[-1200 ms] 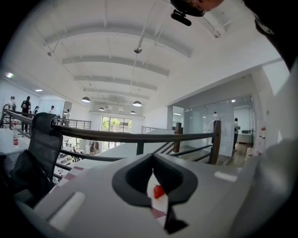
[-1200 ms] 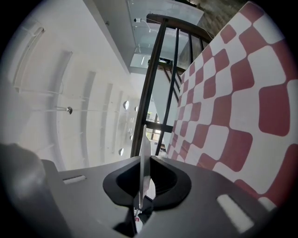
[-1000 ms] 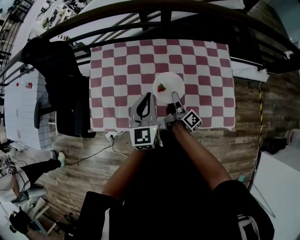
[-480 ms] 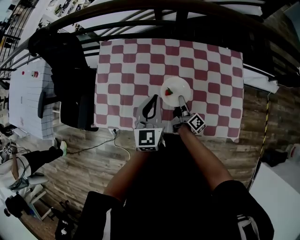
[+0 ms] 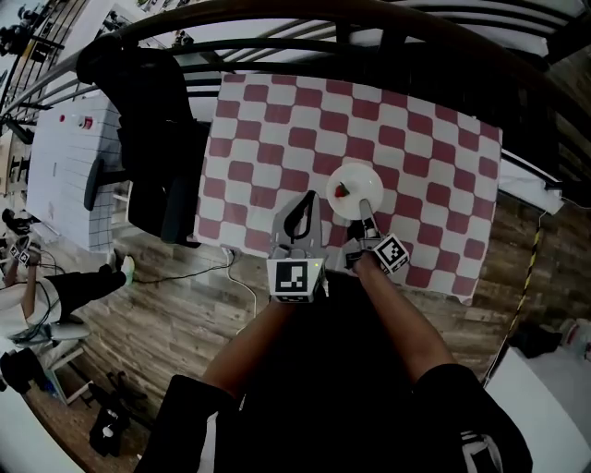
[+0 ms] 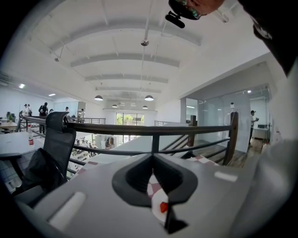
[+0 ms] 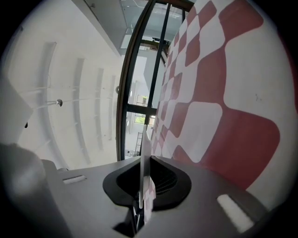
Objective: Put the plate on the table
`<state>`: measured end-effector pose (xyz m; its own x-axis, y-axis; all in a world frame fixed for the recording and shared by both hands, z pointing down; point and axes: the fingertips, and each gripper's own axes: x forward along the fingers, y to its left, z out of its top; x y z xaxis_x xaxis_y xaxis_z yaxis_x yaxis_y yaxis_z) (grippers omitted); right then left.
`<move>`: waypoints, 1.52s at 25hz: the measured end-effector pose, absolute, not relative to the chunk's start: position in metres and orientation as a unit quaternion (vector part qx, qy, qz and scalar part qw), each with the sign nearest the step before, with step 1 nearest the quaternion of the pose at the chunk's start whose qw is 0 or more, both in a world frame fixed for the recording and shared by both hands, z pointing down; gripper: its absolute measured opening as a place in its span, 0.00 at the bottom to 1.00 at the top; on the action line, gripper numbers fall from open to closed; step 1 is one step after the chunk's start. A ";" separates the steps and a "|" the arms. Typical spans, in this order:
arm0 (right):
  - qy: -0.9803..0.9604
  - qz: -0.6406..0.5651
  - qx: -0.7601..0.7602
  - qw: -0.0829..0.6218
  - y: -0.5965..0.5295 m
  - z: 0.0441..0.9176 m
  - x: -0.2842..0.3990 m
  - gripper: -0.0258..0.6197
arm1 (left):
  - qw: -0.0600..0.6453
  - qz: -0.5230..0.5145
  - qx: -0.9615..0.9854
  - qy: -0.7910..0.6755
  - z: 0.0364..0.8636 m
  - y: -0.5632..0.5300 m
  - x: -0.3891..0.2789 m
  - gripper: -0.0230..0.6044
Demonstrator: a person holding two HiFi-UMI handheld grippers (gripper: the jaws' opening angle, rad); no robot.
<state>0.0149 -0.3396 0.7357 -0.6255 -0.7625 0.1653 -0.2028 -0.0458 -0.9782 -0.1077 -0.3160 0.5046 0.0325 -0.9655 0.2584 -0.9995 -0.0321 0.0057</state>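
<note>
A white plate (image 5: 356, 189) with a strawberry (image 5: 342, 190) on it is over the near middle of the red-and-white checked table (image 5: 277, 139). My right gripper (image 5: 367, 209) is shut on the plate's near rim. In the right gripper view the plate (image 7: 143, 144) shows edge-on between the jaws of the right gripper (image 7: 142, 160). Whether the plate rests on the cloth I cannot tell. My left gripper (image 5: 307, 197) hovers just left of the plate, shut and empty. In the left gripper view the plate (image 6: 156, 207) and the strawberry (image 6: 163, 207) show through the left gripper (image 6: 153, 157).
A black railing (image 5: 369, 28) runs along the table's far side. A black office chair (image 5: 148, 139) stands at the table's left end, with a white table (image 5: 65, 175) beyond it. A cable (image 5: 235, 277) lies on the wood floor below the near edge.
The head view has swung, so the table sits further right and more tilted. The plate stays in my right gripper at about the same spot over the cloth.
</note>
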 end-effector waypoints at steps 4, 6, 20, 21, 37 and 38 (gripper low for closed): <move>0.638 -0.638 -0.387 0.189 -0.336 0.755 0.015 0.07 | 0.099 0.096 0.703 -0.697 0.511 -0.313 -0.115 0.05; 0.644 -0.636 -0.372 0.206 -0.341 0.753 0.010 0.07 | 0.103 0.098 0.703 -0.697 0.514 -0.312 -0.116 0.05; 0.648 -0.654 -0.344 0.187 -0.340 0.769 -0.005 0.07 | 0.082 0.090 0.727 -0.676 0.505 -0.315 -0.105 0.05; 0.646 -0.657 -0.339 0.189 -0.341 0.770 -0.006 0.07 | 0.084 0.089 0.727 -0.675 0.506 -0.315 -0.105 0.05; 0.621 -0.685 -0.338 0.178 -0.340 0.776 -0.018 0.07 | 0.062 0.093 0.721 -0.684 0.490 -0.299 -0.114 0.05; 0.620 -0.686 -0.337 0.178 -0.340 0.776 -0.018 0.07 | 0.057 0.093 0.723 -0.682 0.488 -0.298 -0.112 0.05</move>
<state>-0.0184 -0.3405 0.7759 -0.7099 -0.6616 0.2416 -0.1730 -0.1687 -0.9704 -0.1123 -0.2978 0.4881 0.0530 -0.9757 0.2124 -0.9969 -0.0639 -0.0448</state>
